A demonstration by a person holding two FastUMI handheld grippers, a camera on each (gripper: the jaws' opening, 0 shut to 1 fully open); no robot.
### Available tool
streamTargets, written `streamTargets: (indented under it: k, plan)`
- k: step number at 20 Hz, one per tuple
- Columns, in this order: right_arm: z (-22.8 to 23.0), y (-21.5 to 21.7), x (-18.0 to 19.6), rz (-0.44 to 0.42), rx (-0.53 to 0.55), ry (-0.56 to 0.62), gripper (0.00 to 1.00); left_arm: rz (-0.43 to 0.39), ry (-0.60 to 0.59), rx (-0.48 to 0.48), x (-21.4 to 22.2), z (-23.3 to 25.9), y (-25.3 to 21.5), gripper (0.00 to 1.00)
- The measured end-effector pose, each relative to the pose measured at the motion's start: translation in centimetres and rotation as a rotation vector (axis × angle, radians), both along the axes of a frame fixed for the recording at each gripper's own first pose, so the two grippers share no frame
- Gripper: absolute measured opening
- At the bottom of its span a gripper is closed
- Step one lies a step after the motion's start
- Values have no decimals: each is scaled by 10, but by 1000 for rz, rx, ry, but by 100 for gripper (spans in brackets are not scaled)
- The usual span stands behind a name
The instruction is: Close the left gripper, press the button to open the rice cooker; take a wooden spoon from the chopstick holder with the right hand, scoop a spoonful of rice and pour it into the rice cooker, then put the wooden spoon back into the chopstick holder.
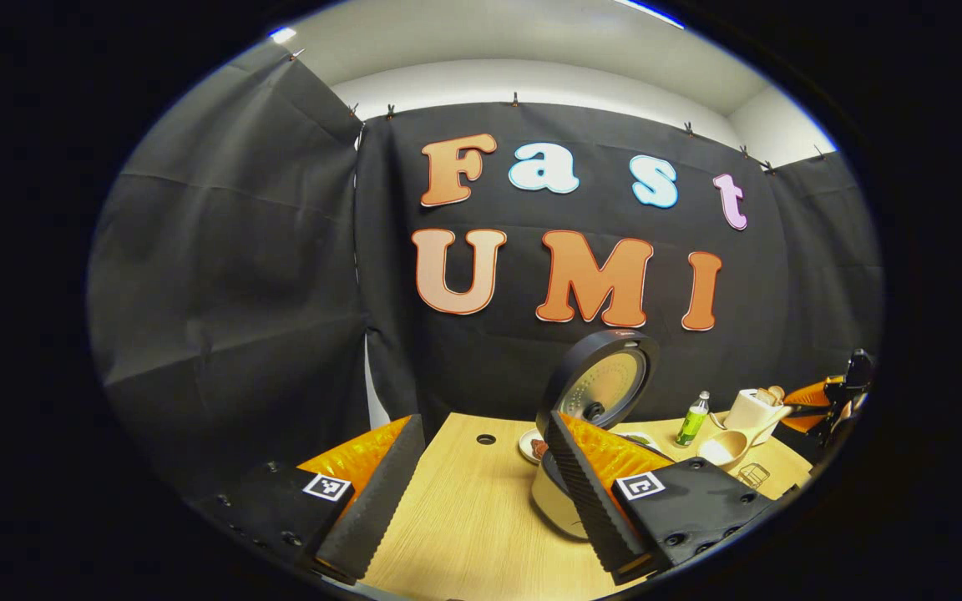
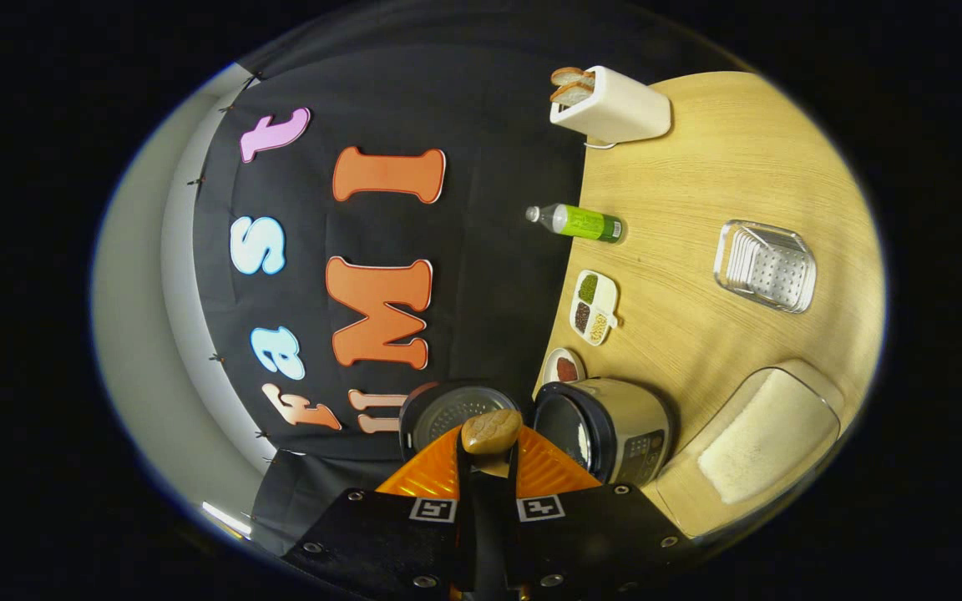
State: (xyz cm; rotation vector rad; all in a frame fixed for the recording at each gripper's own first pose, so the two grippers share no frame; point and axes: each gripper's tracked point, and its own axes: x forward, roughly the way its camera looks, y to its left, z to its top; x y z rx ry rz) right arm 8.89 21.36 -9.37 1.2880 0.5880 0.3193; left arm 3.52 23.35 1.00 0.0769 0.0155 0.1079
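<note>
Currently: left tongs (image 1: 481, 492) – fingers spread apart, holding nothing | right tongs (image 2: 489, 467) – clamped on wooden spoon (image 2: 491, 431) | rice cooker (image 2: 615, 430) – lid raised, on worktop (image 2: 698, 250) beside rice container (image 2: 761, 438).

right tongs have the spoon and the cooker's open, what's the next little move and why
Probably lower the right tongs toward the rice container to scoop. The wooden spoon is already gripped and its bowl looks empty. The rice cooker stands open with its lid up, and the rice lies just beside it.
</note>
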Motion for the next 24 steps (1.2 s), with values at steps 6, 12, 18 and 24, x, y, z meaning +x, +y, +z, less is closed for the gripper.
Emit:
streamTargets:
  k: [6,12,18,24]
  plan:
    - [23,36,42,10,-27,-44,12,10,18,-9,0,-6,7,97]
    - [28,64,70,24,-144,-92,12,43,41,2,2,-14,23,98]
    - [33,78,76,39,-256,-155,12,60,54,0,2,-17,33,98]
    - [48,88,78,45,-319,-223,12,78,44,4,-1,-14,40,98]
